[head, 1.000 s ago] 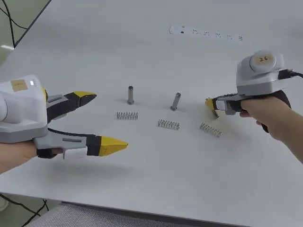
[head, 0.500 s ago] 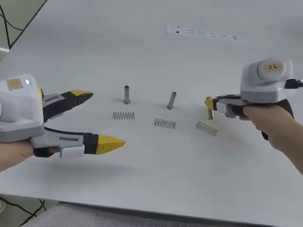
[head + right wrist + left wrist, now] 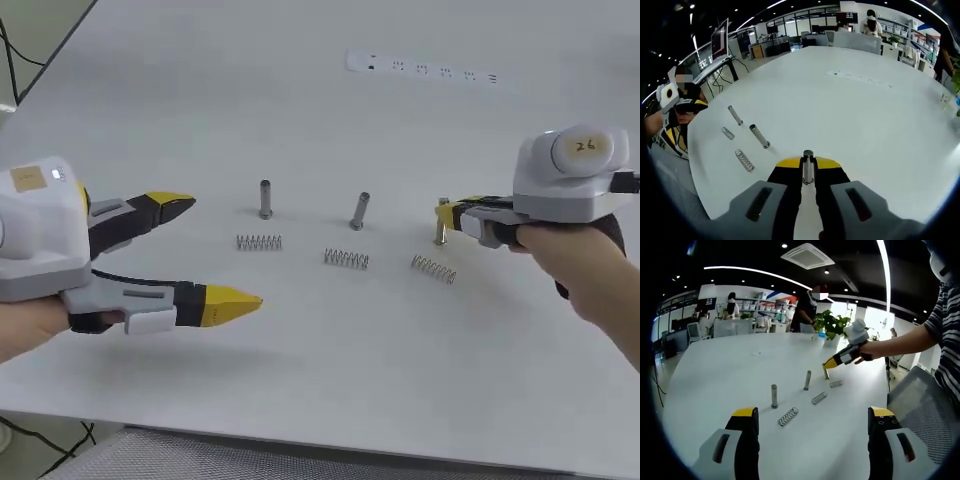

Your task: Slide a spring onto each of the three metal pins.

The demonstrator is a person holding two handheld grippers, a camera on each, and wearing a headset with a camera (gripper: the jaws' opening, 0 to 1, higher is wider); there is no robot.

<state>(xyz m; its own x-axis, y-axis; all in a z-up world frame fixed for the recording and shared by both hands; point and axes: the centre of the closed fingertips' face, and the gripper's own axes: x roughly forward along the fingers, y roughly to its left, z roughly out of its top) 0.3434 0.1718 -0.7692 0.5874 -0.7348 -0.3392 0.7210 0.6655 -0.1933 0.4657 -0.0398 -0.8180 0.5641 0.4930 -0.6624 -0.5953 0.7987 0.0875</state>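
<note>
Low over the table (image 3: 400, 390), right claw (image 3: 443, 213) pinches a pin (image 3: 808, 171); left claw (image 3: 228, 250) gapes.

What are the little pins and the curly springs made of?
The pins look like metal, probably steel: smooth, grey, with a dull shine. The springs look like thin silvery wire wound in coils, likely steel too, though too small to be sure.

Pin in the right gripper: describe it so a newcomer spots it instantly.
On the white table, a row of springs lies. Behind its right end is the pin, clamped in the right gripper; the two pins to its left stand free.
</note>
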